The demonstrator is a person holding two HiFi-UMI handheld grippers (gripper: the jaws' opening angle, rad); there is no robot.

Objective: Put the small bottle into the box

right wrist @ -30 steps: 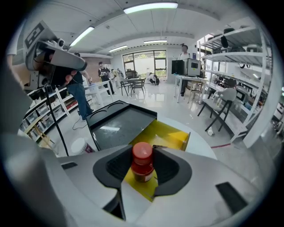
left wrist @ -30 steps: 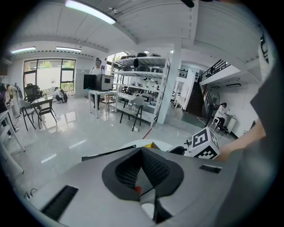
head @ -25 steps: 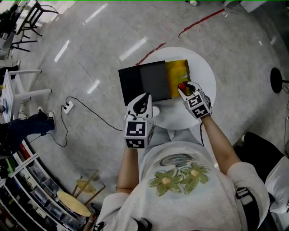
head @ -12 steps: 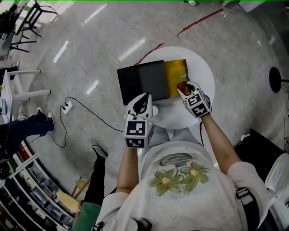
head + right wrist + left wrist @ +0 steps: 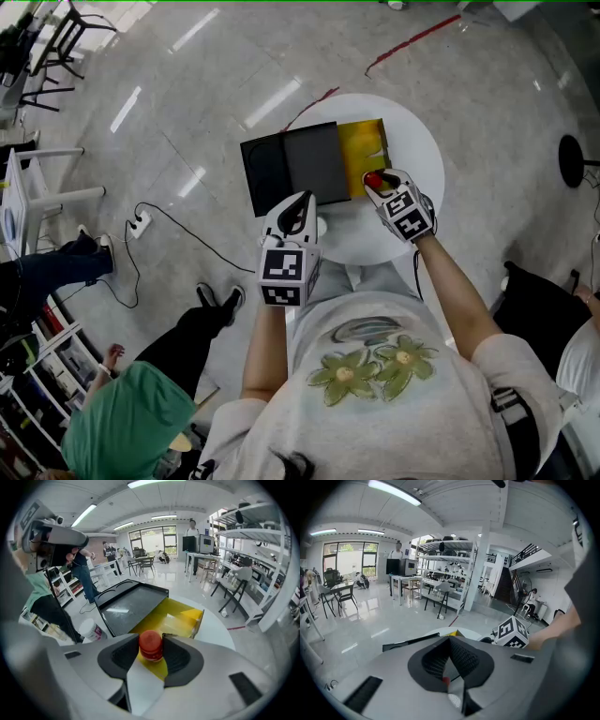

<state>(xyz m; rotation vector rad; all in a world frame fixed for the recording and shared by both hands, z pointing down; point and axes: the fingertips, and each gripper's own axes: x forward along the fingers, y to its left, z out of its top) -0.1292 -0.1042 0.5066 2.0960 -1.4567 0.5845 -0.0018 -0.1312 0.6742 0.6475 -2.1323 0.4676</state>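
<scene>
1. The right gripper (image 5: 380,186) is over the right edge of the open box (image 5: 367,141), at the near side of the round white worktop (image 5: 417,141).
2. In the right gripper view, the small bottle (image 5: 151,645) stands upright between the 2 jaws of the right gripper (image 5: 152,657). Its red cap touches the dark pad on each side.
3. Those jaws are opening, though the pads are on the bottle at this moment.
4. The small bottle (image 5: 375,178) is held over the near edge of the yellow inside of the box (image 5: 176,616). It is not resting on the bottom.
5. The dark lid (image 5: 291,169) lies flat to the left of the yellow part, and reaches past the rim of the worktop.
6. The left gripper (image 5: 302,201) hovers at the near left of the worktop, just short of the lid.
7. In the left gripper view, the jaws of the left gripper (image 5: 450,639) are clenched, tips meeting, with nothing gripped.
8. A white jar (image 5: 91,630) with a pink label stands on the worktop beside the lid, near the left gripper.
9. A person in a green hood (image 5: 127,427) is on the floor side at the lower left of the head view.
</scene>
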